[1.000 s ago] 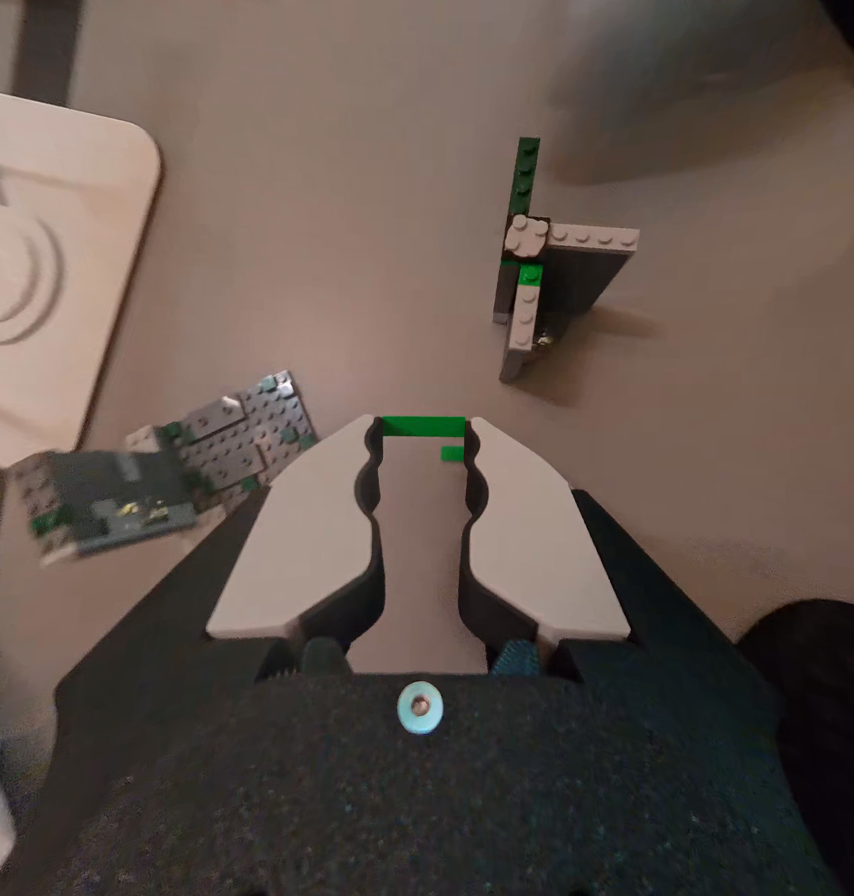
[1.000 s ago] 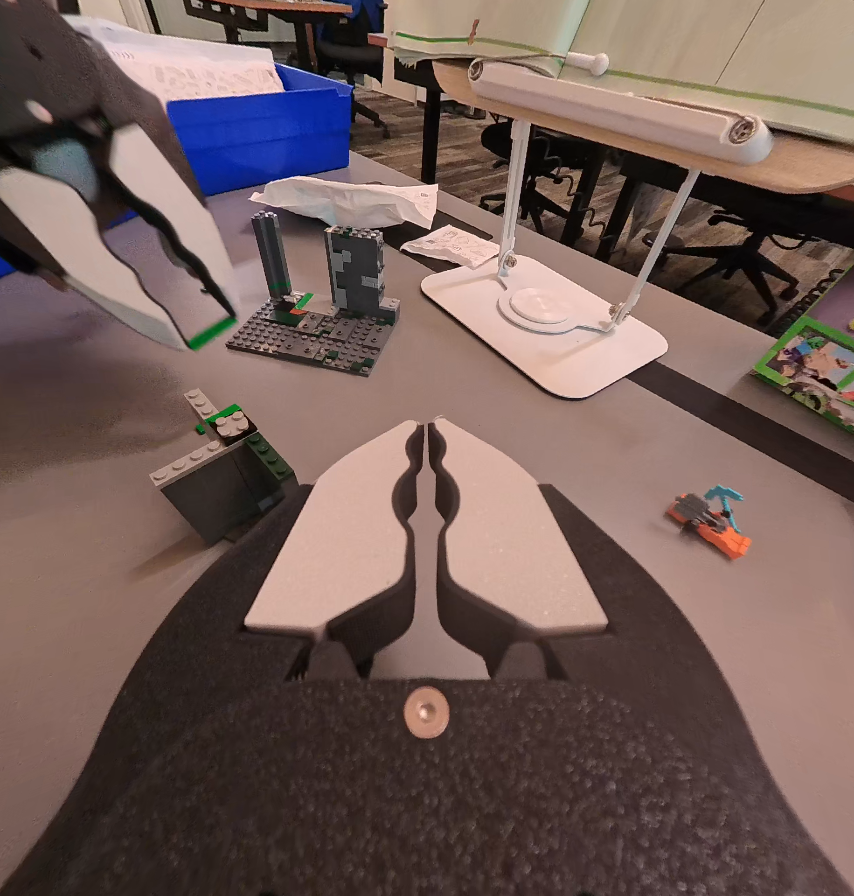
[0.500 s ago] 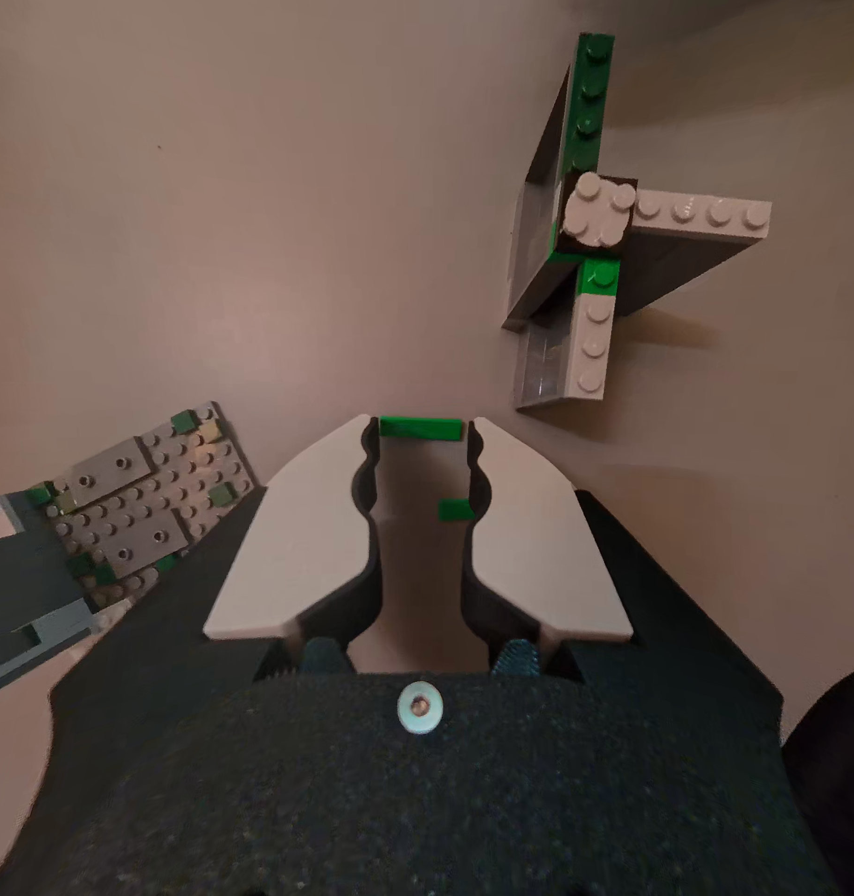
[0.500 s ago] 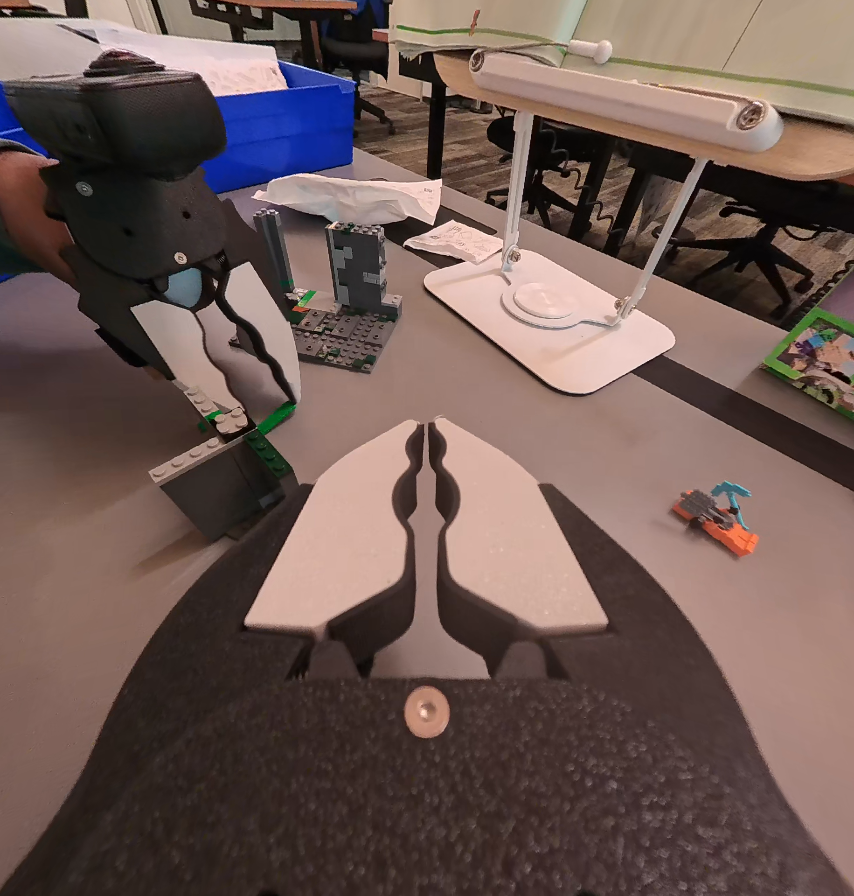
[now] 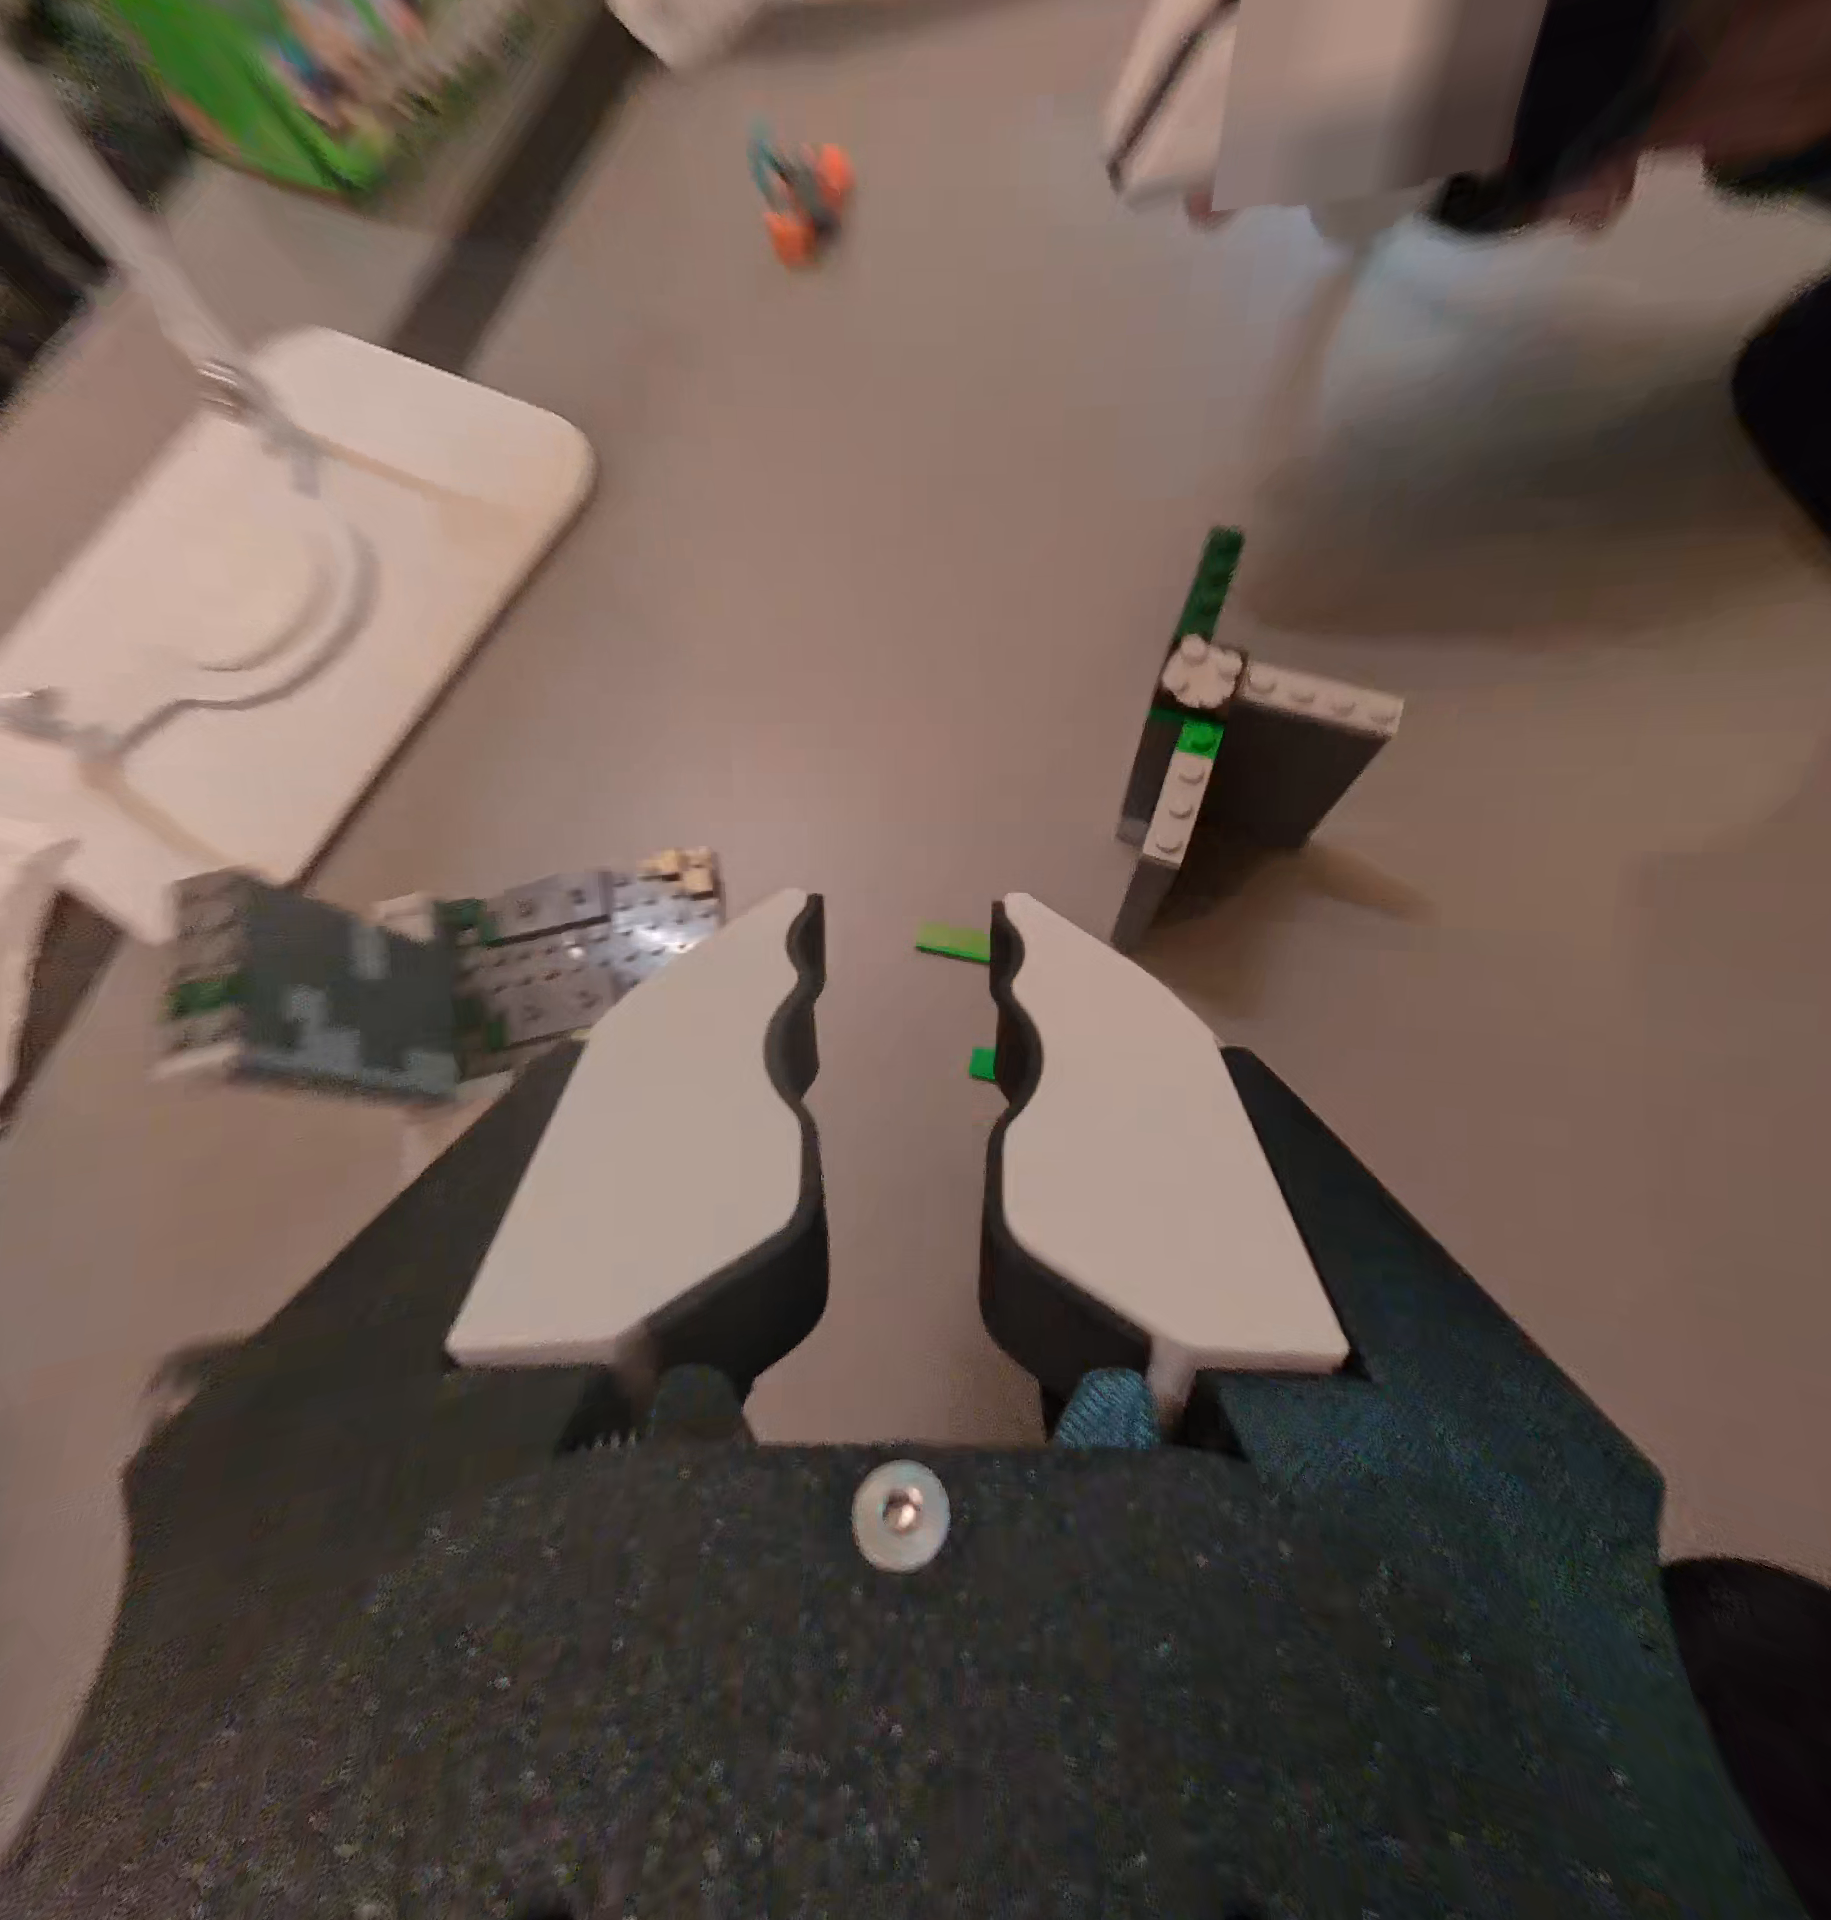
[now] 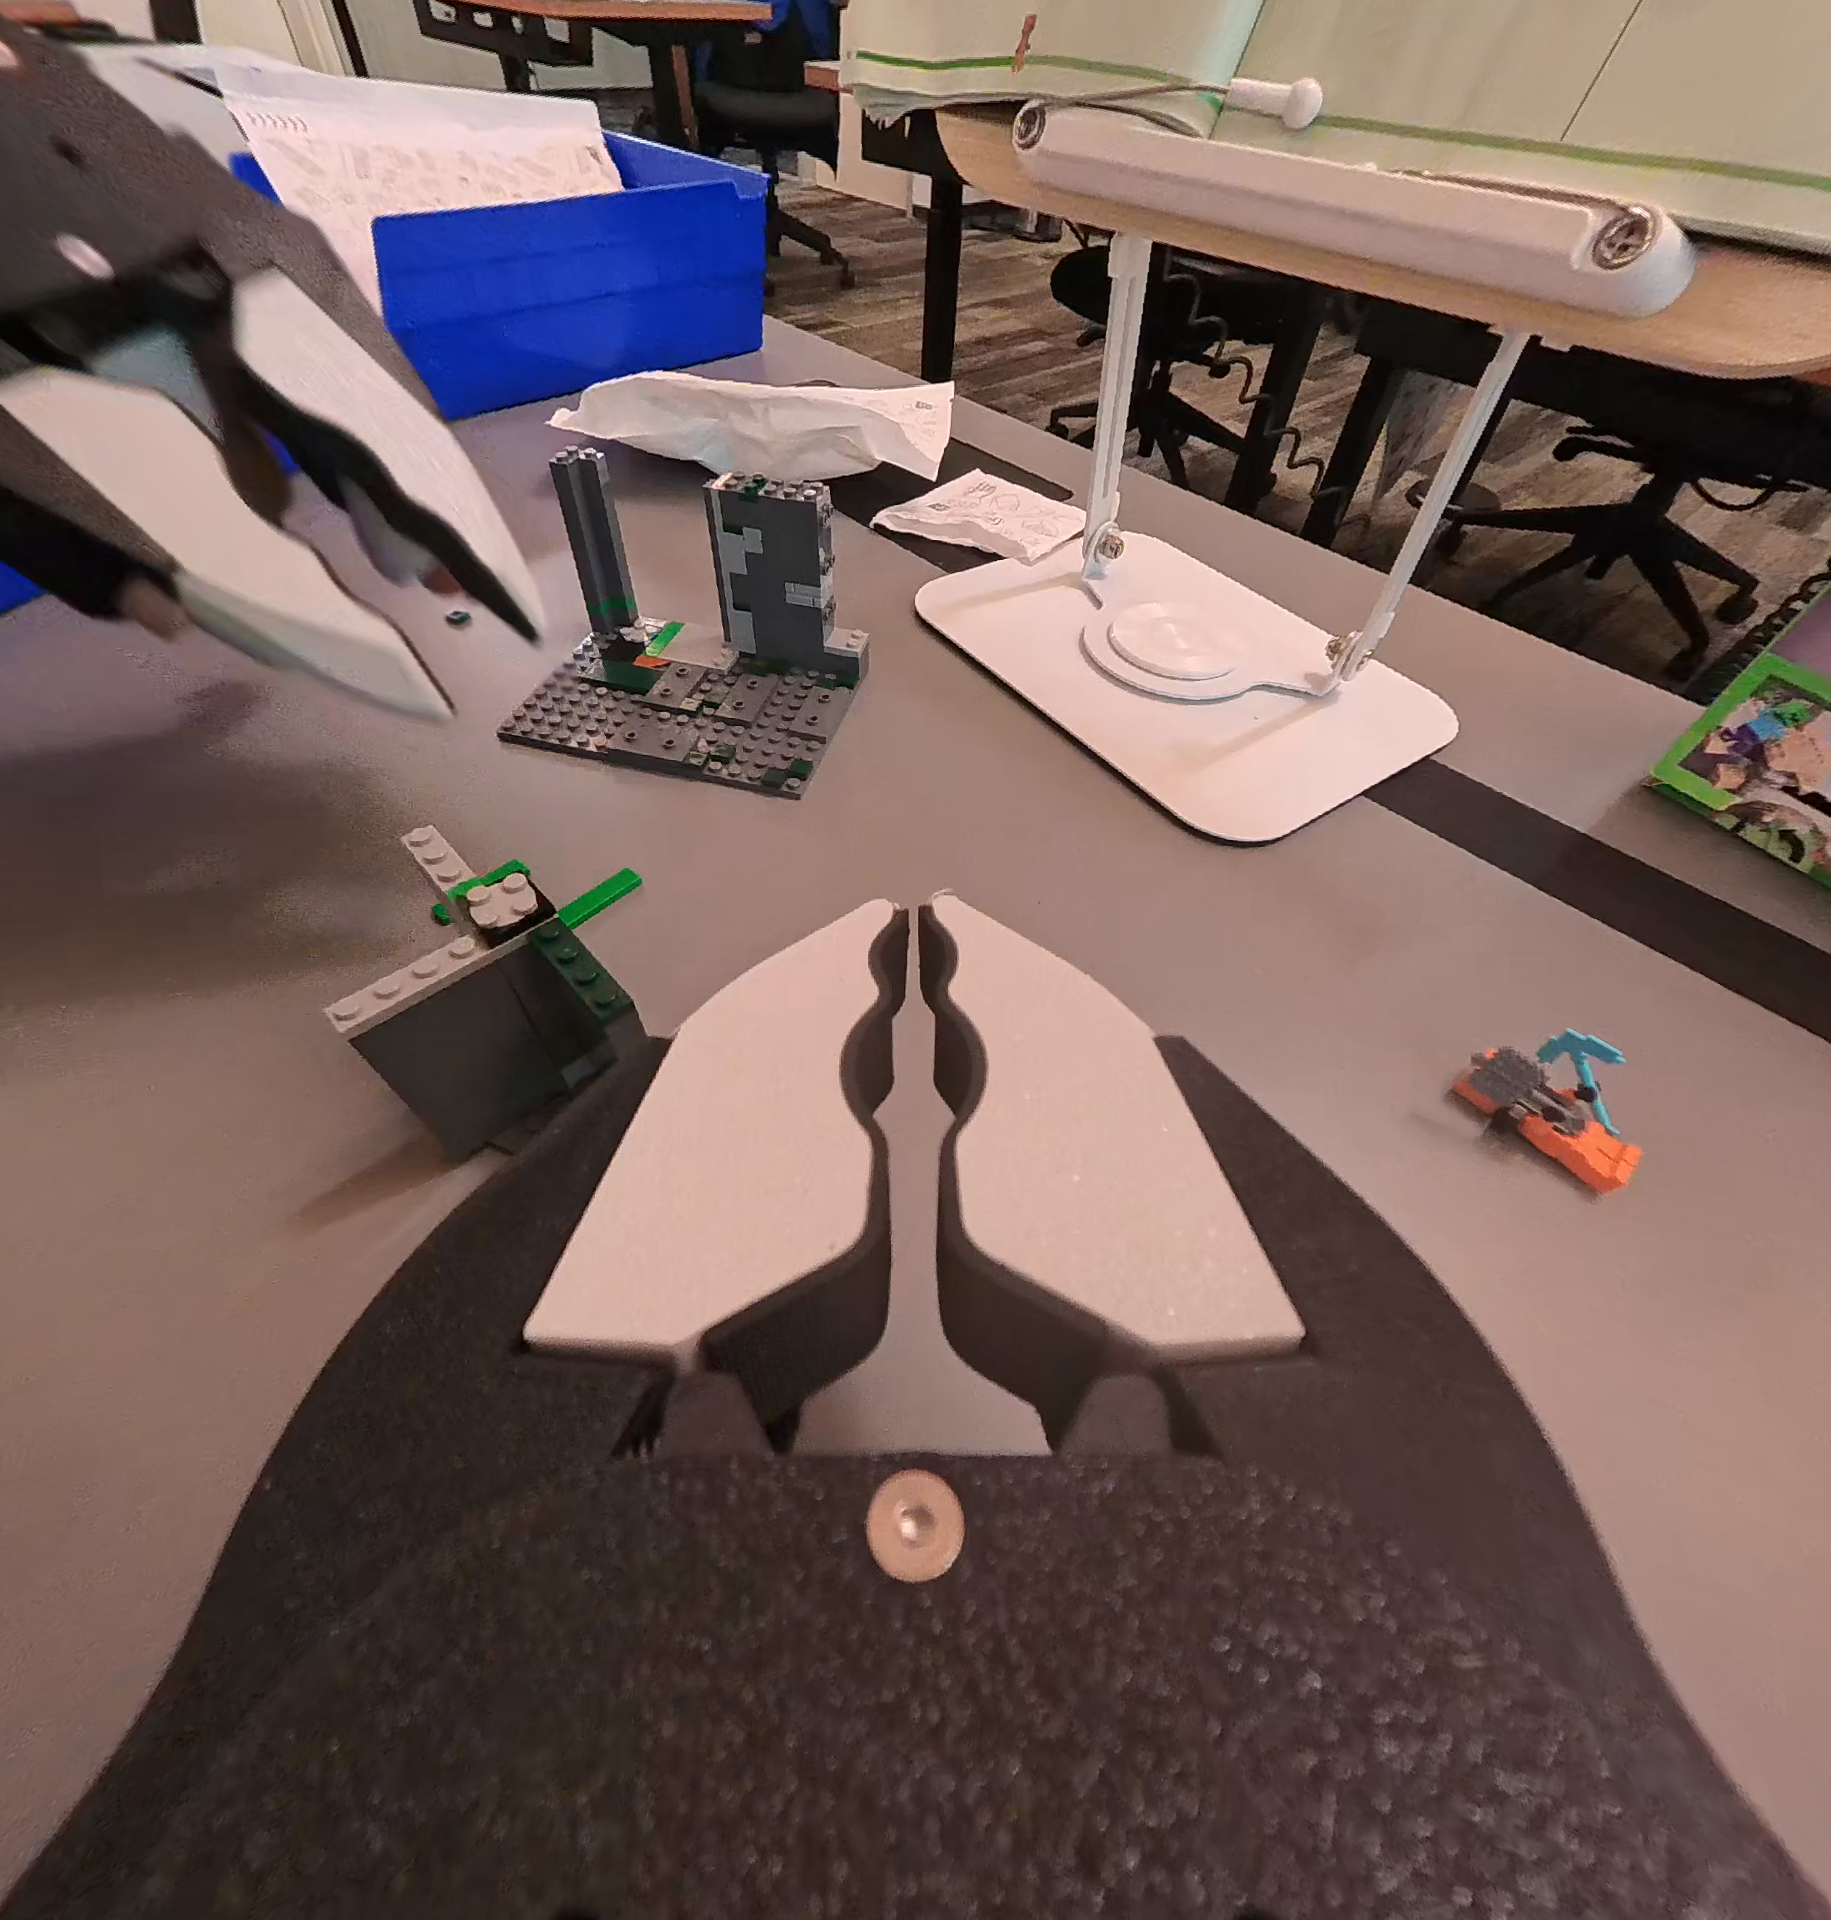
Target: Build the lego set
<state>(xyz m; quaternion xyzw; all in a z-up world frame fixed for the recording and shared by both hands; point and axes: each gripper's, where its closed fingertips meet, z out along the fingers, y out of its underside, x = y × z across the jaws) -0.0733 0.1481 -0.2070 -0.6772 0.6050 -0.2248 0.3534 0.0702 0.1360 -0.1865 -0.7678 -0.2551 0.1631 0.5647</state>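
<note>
You work on a grey table (image 6: 1150, 935) crossed by a dark strip (image 6: 1617, 862); behind it stand wooden desks (image 6: 1773, 322), black office chairs (image 6: 1617, 520) and patterned carpet (image 6: 1004, 312); lighting is dim.

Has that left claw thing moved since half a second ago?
Yes. The left gripper has lifted up and away from the small grey build, leaving the green strip behind.

Matt grey tabletop (image 6: 1150, 935); glossy plastic bricks (image 6: 682, 707); crumpled paper (image 6: 755, 421); grainy black gripper body (image 6: 911, 1714).
</note>
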